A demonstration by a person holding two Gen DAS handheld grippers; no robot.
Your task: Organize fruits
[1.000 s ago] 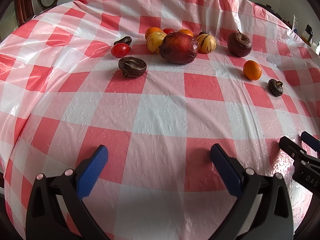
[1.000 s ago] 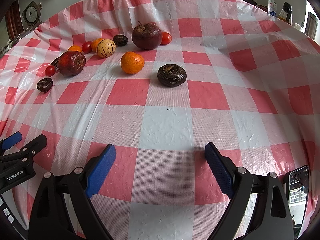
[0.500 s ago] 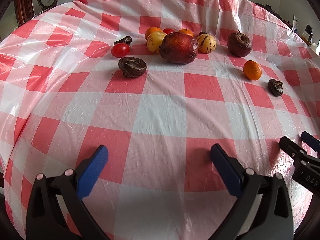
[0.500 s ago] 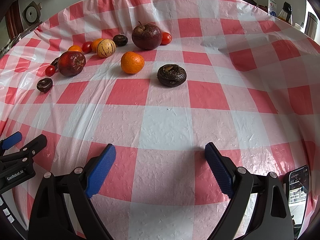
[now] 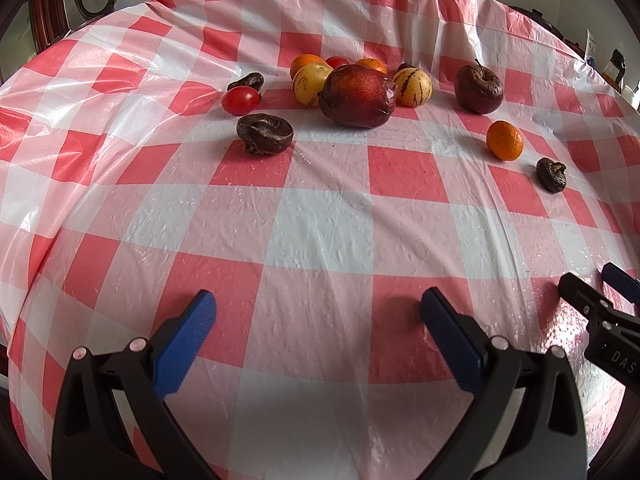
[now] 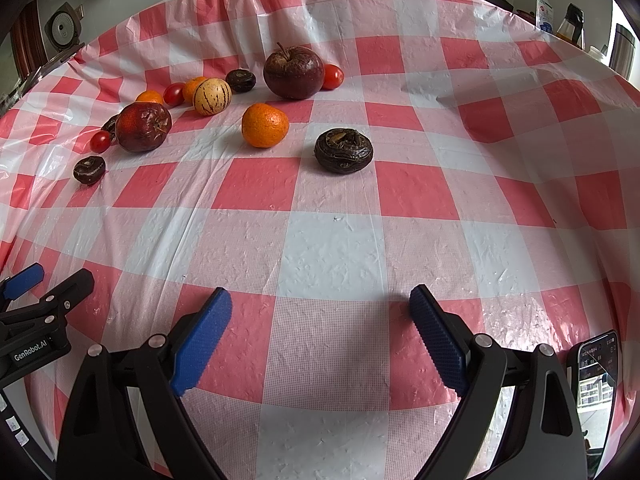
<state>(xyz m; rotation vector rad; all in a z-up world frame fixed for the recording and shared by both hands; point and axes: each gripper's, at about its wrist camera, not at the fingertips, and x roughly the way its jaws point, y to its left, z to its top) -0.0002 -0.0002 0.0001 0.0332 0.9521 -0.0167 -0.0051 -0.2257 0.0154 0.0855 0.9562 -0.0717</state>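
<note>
**Both tongs spread and empty, low over the checked cloth**

In the left wrist view, the left tongs (image 5: 318,312) sit at the bottom of the frame, level and pointing forward over the red-and-white checked bench (image 5: 320,232), blue pads wide apart with nothing between them. At the right edge of that frame the tip of the right tongs (image 5: 592,300) juts in, alongside and just beside.

The fruit lies well ahead, in the upper half of the frame. From the left: a cherry tomato (image 5: 240,100), a shrivelled dark fruit (image 5: 264,133) below it, a yellow striped fruit (image 5: 311,84), a large wrinkled red apple (image 5: 358,95) at centre, a striped pepino melon (image 5: 413,87), a dark wrinkled apple (image 5: 478,89), a mandarin (image 5: 505,140), and a small dark shrivelled fruit (image 5: 552,175) furthest right.

In the right wrist view, the right tongs (image 6: 320,312) hold the same low, level pose, pads parted and empty. A phone (image 6: 596,384) lies at the lower right.
</note>
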